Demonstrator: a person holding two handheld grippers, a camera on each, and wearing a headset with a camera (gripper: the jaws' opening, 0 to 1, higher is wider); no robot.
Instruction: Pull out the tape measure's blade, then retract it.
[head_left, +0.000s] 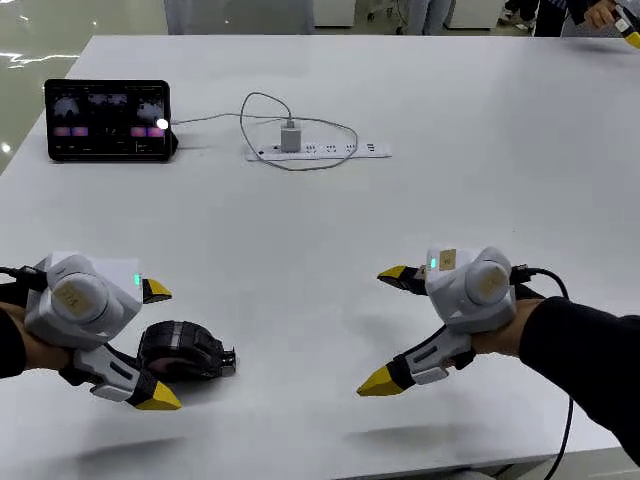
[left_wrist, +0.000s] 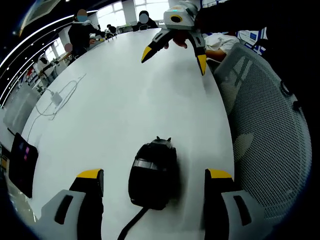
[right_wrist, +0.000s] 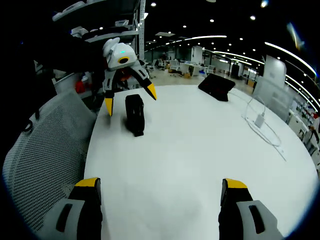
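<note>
Tabletop, smooth and white (head_left: 400, 90), is spread beneath everything. The left white-bodied, yellow-tipped two-jaw gripper (head_left: 162, 346) is held wide open at the near left, and the matching right gripper (head_left: 381, 327) is held equally wide open over bare table, well apart from it. A black, rounded tape measure (head_left: 195, 347) is laid on the tabletop between the left gripper's jaws, touched by neither, its blade hook seen at the case mouth.
</note>
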